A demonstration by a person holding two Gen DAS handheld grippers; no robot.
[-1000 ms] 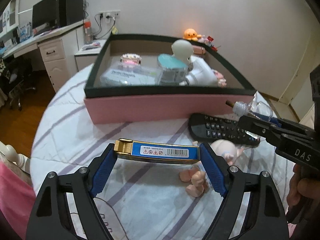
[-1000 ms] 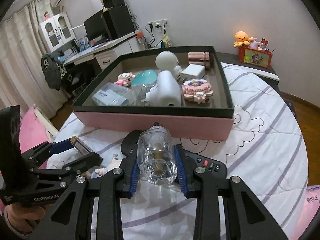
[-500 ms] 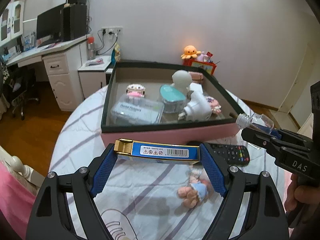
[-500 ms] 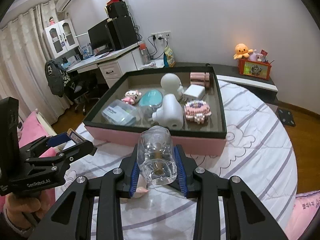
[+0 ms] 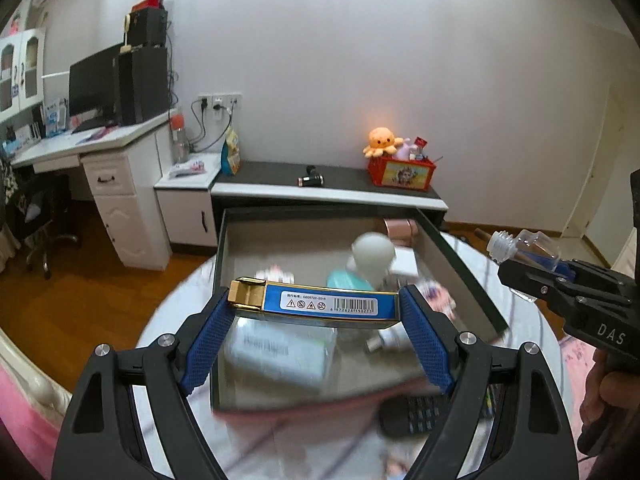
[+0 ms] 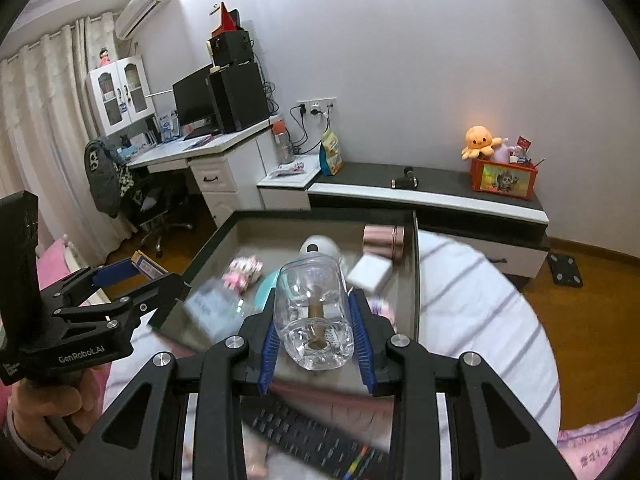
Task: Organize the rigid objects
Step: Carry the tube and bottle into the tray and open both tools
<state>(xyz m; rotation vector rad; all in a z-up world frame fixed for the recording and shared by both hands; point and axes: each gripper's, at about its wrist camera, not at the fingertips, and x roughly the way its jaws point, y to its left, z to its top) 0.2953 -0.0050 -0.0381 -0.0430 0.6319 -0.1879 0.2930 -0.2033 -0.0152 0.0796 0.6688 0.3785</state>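
My left gripper is shut on a flat blue and gold box, held level above the near half of the pink storage box. My right gripper is shut on a clear plastic bottle, held above the storage box's near edge. The bottle also shows in the left wrist view, with the right gripper to the right of the storage box. The left gripper also shows in the right wrist view, at the box's left side.
The storage box holds a white round figure, a teal case, a pink tin, a white block and a clear packet. A black remote lies on the striped round table. Desk and low cabinet stand behind.
Both grippers have risen and moved forward with their loads, from over the tablecloth in front of the storage box to above the box. The remote and doll now lie below and behind them.
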